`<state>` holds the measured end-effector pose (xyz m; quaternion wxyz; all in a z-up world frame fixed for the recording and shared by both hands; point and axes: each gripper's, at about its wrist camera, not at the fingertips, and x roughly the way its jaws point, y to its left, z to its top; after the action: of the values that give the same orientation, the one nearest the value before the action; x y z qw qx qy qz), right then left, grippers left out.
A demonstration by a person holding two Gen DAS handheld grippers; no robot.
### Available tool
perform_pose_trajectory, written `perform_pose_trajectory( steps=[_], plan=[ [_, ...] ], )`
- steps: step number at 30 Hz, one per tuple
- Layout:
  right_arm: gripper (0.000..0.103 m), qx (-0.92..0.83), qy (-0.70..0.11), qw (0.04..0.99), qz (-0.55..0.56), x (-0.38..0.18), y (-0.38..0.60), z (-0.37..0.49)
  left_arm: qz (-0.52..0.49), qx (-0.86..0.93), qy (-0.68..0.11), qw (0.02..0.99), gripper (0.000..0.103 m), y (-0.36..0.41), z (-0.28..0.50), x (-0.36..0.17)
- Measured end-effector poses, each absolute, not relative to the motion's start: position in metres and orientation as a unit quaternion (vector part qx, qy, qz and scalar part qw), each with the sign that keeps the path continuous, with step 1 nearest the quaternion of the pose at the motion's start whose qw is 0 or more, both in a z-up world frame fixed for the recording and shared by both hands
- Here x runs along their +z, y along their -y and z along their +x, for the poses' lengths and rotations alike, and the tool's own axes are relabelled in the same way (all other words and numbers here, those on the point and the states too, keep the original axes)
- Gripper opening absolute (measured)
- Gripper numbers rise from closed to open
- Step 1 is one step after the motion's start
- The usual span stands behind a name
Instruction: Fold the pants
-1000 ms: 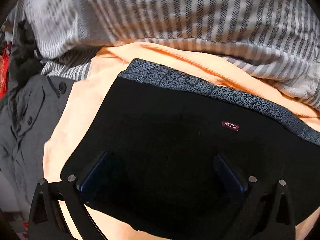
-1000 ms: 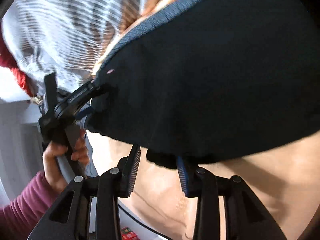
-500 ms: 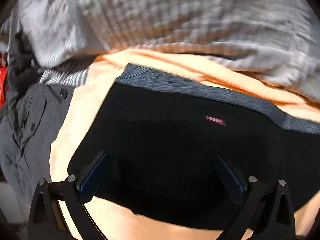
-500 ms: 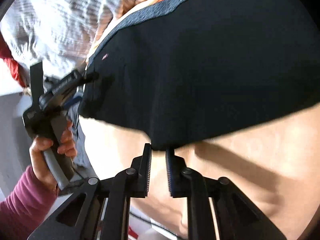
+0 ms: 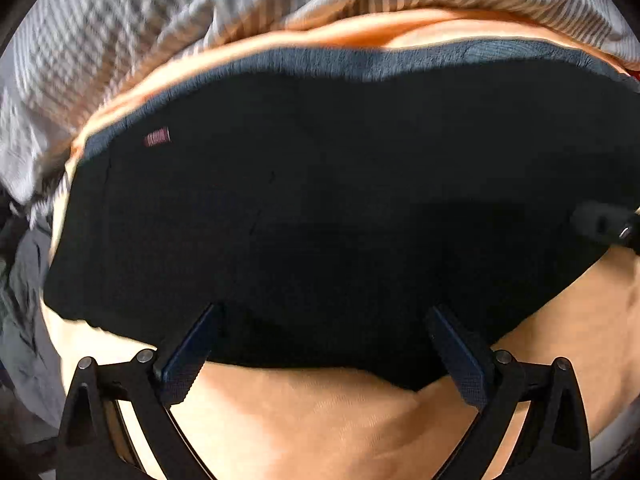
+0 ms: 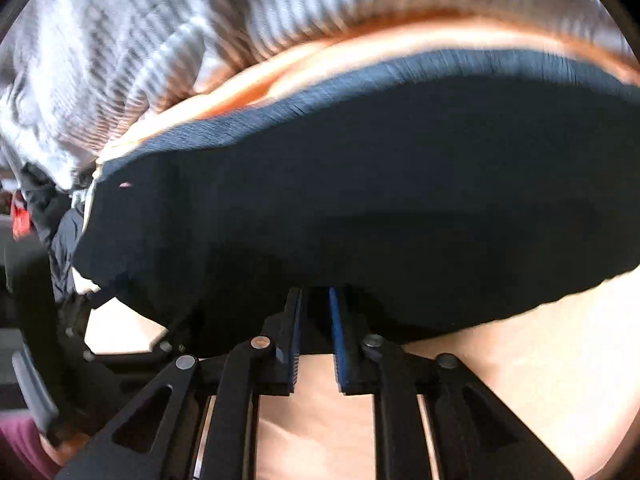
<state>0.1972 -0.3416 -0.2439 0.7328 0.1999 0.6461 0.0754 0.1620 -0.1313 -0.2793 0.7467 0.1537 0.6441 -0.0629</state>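
While black pants (image 5: 320,208) cover orange cloth (image 5: 320,412), striped fabric (image 5: 120,32) behind.

My left gripper (image 5: 320,344) is matte black plastic: two angular arms with triangular cut-outs, each carrying round silver screw heads at the pivots. Its fingers (image 5: 188,356) wear dark navy pads with a fine ribbed texture. My right gripper (image 6: 314,340) has the same black linkage bars and silver screws, its pads a brighter blue along their toothed inner faces. Low in the right wrist view's left corner I see a maroon sleeve (image 6: 18,446) and a grey handle (image 6: 32,392).
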Motion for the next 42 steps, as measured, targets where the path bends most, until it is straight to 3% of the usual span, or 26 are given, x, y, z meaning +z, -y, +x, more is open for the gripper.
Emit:
perform_pose_trajectory(
  steps=[8, 10, 12, 14, 33, 42],
  plan=[
    [0.017, 0.099, -0.650, 0.723, 0.210, -0.234, 0.338, 0.175, 0.123, -0.048, -0.662, 0.738, 0.103, 0.128, 0.164, -0.268],
    [0.028, 0.099, -0.653, 0.719, 0.218, -0.234, 0.338, 0.167, 0.114, -0.043, -0.666, 0.736, 0.103, 0.128, 0.162, -0.262],
    [0.051, 0.096, -0.652, 0.716, 0.230, -0.230, 0.348, 0.156, 0.115, -0.042, -0.667, 0.735, 0.103, 0.134, 0.157, -0.257],
    [0.054, 0.082, -0.650, 0.718, 0.236, -0.224, 0.366, 0.139, 0.117, -0.047, -0.668, 0.733, 0.103, 0.144, 0.152, -0.252],
    [0.057, -0.022, -0.615, 0.722, 0.316, -0.214, 0.522, 0.103, 0.134, -0.124, -0.652, 0.736, 0.103, 0.326, 0.155, -0.233],
    [0.057, -0.076, -0.508, 0.758, 0.402, -0.221, 0.627, 0.110, 0.091, -0.106, -0.644, 0.752, 0.103, 0.363, 0.186, -0.220]
  ],
)
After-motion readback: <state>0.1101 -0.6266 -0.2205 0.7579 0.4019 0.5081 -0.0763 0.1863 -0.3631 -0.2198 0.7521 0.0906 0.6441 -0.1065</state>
